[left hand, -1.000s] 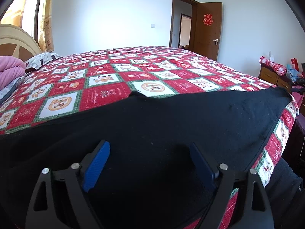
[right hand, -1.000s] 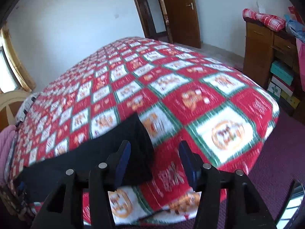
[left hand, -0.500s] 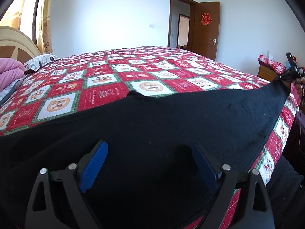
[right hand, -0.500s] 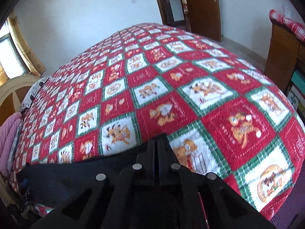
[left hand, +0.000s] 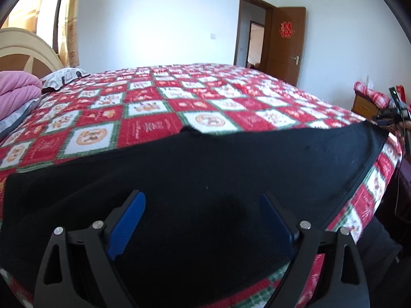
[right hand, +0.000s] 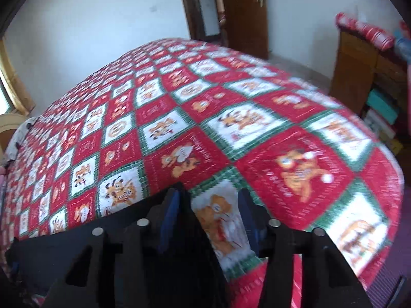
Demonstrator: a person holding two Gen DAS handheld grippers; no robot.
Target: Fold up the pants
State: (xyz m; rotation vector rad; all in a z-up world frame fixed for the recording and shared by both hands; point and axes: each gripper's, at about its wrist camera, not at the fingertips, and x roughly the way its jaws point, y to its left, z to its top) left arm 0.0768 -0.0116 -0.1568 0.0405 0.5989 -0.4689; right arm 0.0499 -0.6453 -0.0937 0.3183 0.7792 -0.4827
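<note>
The black pants [left hand: 218,179] are lying spread flat along the near edge of the bed [left hand: 159,107], on its red, white and green checked quilt, stretching from the headboard side towards the foot corner. The left gripper [left hand: 203,202] is hovering low over the middle of the cloth, its jaws standing wide apart with nothing but flat fabric showing between the blue pads [left hand: 128,220]; they are not pinching anything.

At the far end of the pants, the right gripper [right hand: 208,200] is pointing down at the corner of the cloth. Its jaws have just been opening and are now standing partly apart. The corner of the pants is lying beside the left jaw, and bare quilt is showing in the gap; the view there is blurred, so the cloth seems to be touching that jaw's pad but I cannot be sure. It is not clamped.

A pink blanket [left hand: 18,89] and a pillow [left hand: 61,75] are sitting at the head of the bed. A wooden door [left hand: 287,43] is standing open beyond it, and a wooden dresser [right hand: 364,77] is standing by the foot.
</note>
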